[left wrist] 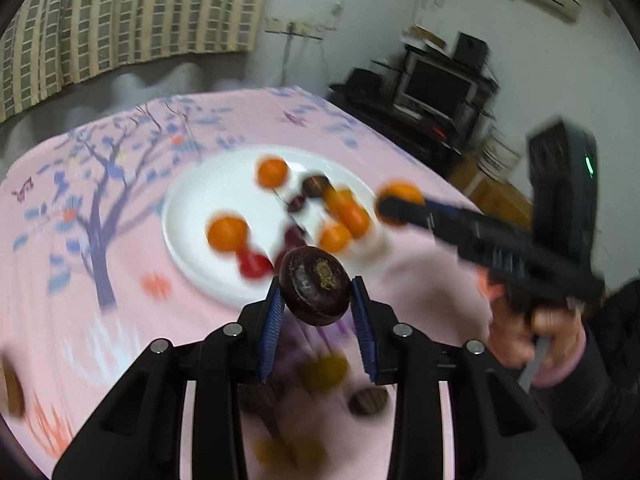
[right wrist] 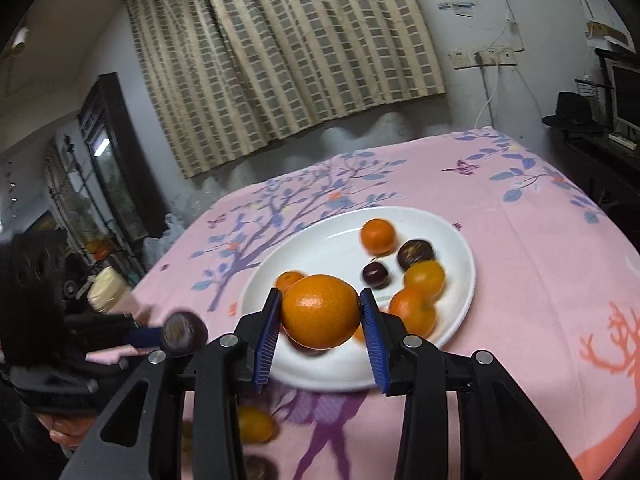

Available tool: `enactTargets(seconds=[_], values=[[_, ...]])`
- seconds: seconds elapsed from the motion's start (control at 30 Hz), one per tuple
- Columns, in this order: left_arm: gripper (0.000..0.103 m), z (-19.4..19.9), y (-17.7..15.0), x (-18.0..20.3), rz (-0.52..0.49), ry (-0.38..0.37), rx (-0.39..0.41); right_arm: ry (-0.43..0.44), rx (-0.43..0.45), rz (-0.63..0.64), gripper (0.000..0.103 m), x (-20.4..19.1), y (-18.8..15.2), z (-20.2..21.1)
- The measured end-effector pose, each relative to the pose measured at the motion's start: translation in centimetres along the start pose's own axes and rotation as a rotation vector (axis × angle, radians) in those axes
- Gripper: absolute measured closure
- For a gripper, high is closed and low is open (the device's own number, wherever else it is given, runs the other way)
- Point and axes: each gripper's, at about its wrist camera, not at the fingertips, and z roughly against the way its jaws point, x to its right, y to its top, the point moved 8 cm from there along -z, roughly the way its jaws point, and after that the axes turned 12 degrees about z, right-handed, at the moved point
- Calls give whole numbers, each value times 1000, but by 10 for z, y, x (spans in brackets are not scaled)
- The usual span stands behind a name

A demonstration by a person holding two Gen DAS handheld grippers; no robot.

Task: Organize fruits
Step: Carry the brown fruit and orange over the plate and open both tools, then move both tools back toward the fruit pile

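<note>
Both grippers carried fruit toward the round white plate [right wrist: 460,248]: the left gripper [left wrist: 316,300] clamped a dark brown chestnut-like fruit [left wrist: 314,290], the right gripper [right wrist: 320,314] a glossy orange [right wrist: 320,310]. Next, probably, lowering and releasing each over bare plate.

Right gripper [right wrist: 320,312] clamping an orange fruit [right wrist: 320,311], white plate [right wrist: 320,248] of fruit beyond, pink tablecloth [right wrist: 540,264]

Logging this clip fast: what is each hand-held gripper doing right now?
Left hand-held gripper: shut on a dark fruit.
Right hand-held gripper: shut on an orange.
</note>
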Motion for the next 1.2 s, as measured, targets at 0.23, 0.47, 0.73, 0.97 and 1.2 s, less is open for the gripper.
enactTargets(seconds=[0.23, 0.47, 0.73, 0.97, 1.2], values=[[70, -71, 58, -35, 51, 90, -33, -62, -63, 14, 62, 23, 4, -56], [20, -55, 70, -52, 121, 137, 44, -64, -28, 59, 48, 16, 12, -47], [10, 12, 26, -74, 188, 213, 107, 91, 7, 109, 43, -40, 10, -2], [10, 44, -39, -96, 177, 273, 104, 279, -123, 255, 43, -109, -44, 17], [10, 55, -58, -124, 313, 255, 88, 342, -278, 507, 56, -171, -96, 9]])
